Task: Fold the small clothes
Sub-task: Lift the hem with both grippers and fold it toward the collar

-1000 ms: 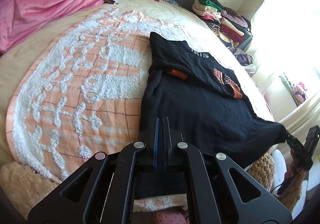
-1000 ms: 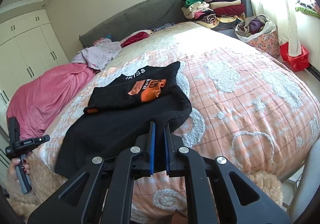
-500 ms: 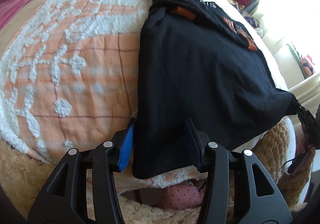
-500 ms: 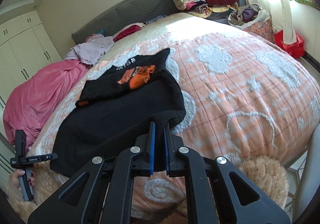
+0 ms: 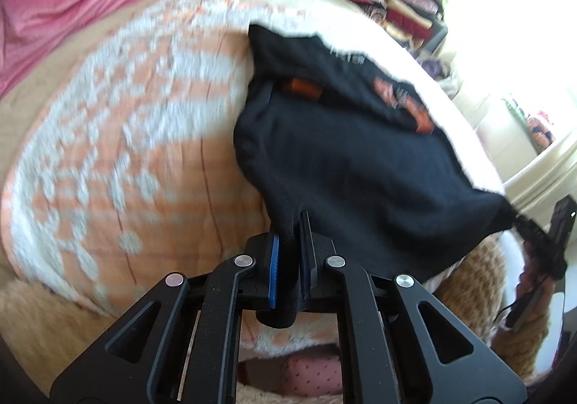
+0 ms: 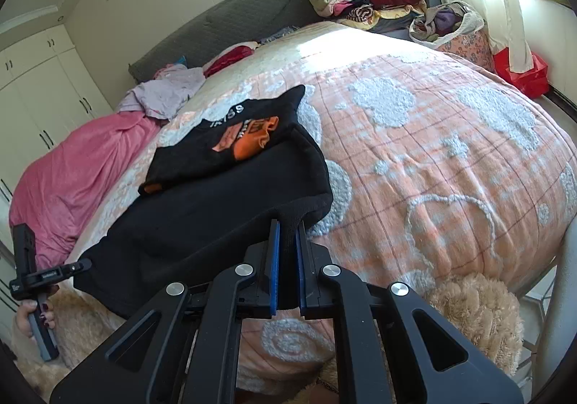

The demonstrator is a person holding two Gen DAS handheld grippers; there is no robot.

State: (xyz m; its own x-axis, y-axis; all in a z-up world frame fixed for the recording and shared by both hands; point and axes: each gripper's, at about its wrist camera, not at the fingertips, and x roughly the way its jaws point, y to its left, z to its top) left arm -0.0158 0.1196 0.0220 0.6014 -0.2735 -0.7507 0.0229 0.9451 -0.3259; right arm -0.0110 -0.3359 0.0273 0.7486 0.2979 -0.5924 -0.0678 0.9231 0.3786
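The left gripper (image 5: 288, 252), jaws just closed, is pinching the black shirt's (image 5: 360, 169) near corner, though the view is blurred. The right gripper (image 6: 286, 256) is clamping the opposite corner over the bedspread (image 6: 432, 151).

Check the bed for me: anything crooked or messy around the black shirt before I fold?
The shirt lies askew: its top part is doubled over unevenly, the orange print bunched. Both tongs, left and right, pinch its near corners. Loose clothes lie rumpled by the headboard. Nothing is spilled.
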